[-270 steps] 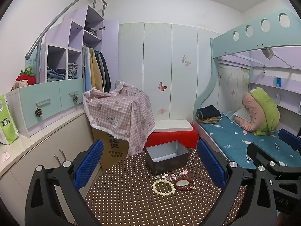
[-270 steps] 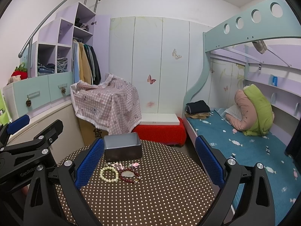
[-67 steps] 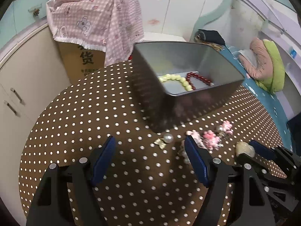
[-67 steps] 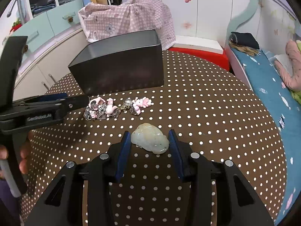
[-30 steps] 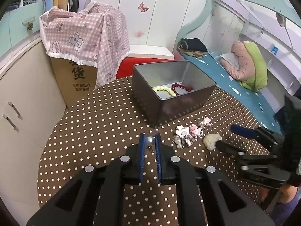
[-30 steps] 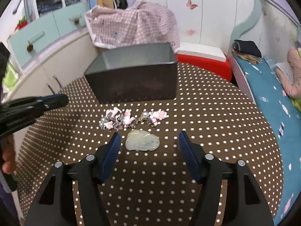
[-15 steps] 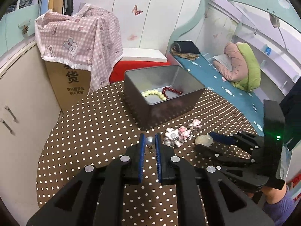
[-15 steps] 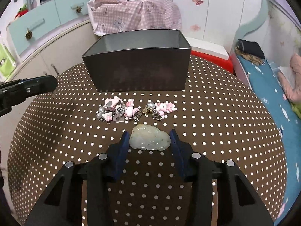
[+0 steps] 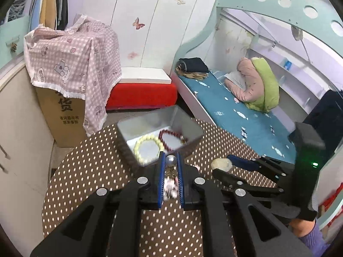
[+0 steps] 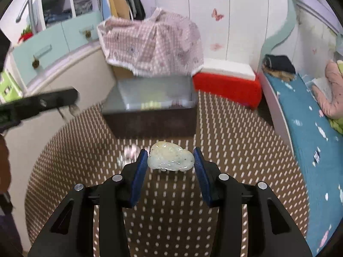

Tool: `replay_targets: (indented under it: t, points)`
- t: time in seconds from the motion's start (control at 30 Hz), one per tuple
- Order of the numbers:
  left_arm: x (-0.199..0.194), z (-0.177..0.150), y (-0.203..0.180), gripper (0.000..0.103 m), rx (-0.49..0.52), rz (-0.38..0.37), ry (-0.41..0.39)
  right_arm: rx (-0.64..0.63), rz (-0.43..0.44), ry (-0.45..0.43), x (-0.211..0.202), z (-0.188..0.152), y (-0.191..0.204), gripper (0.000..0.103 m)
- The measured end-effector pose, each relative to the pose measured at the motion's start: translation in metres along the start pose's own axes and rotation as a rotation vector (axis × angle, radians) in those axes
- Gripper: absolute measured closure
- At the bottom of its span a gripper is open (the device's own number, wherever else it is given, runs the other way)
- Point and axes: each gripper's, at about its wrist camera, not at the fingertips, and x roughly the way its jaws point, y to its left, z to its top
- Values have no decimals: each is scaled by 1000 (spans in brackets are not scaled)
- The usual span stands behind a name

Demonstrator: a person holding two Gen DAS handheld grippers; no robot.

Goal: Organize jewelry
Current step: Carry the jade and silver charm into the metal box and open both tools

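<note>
**Both claws lift their catch toward the tin**

Up off the polka-dot desk (image 9: 90, 169) since a second ago: left claw (image 9: 170, 160) clamped on a pearl earring (image 9: 171, 161), right claw (image 10: 170, 158), its jaws having just been closing, pinching the pale jade pendant (image 10: 170, 157). Carry step, it seems; next, hover over the metal tin (image 9: 188, 126), where two bead bracelets lie, and release. Cardboard box (image 9: 66, 111) shows "货".

The brown cardboard box (image 9: 64, 109) under the pink checked cloth (image 9: 72, 57) has a big dark Chinese sign, 货, on its front. The smaller rows of signs below it are too tiny to read.
</note>
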Motion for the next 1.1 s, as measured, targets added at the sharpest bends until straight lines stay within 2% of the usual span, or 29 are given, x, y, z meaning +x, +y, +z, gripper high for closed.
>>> replay_targets:
  t: [0.17, 0.33, 0.5, 0.67, 0.7, 0.73, 0.8, 0.9, 1.0, 1.1]
  points:
    - [31, 30, 8, 94, -31, -28, 54, 25, 24, -48, 1, 38, -4, 60]
    - [70, 42, 25, 94, -79, 8, 155, 22, 26, -17, 29, 63, 0, 60]
    - [88, 39, 36, 93, -128, 27, 205, 0, 13, 37, 58, 71, 3, 60]
    - [93, 35, 37, 93, -113, 59, 215, -5, 12, 65, 73, 66, 5, 60]
    - [93, 34, 37, 89, -113, 58, 216, -5, 12, 67, 75, 66, 5, 60]
    - [92, 33, 37, 80, -111, 64, 216, -6, 12, 69, 76, 66, 5, 60]
    - [89, 33, 37, 76, -107, 90, 201, -5, 12, 72, 78, 65, 4, 60]
    - [85, 31, 38, 74, -112, 81, 195, -4, 11, 76, 78, 63, 4, 60]
    - [78, 30, 37, 63, -115, 90, 168, -3, 8, 81, 81, 62, 4, 60]
    - [72, 29, 34, 63, -98, 105, 155, 3, 2, 81, 81, 59, 4, 59]
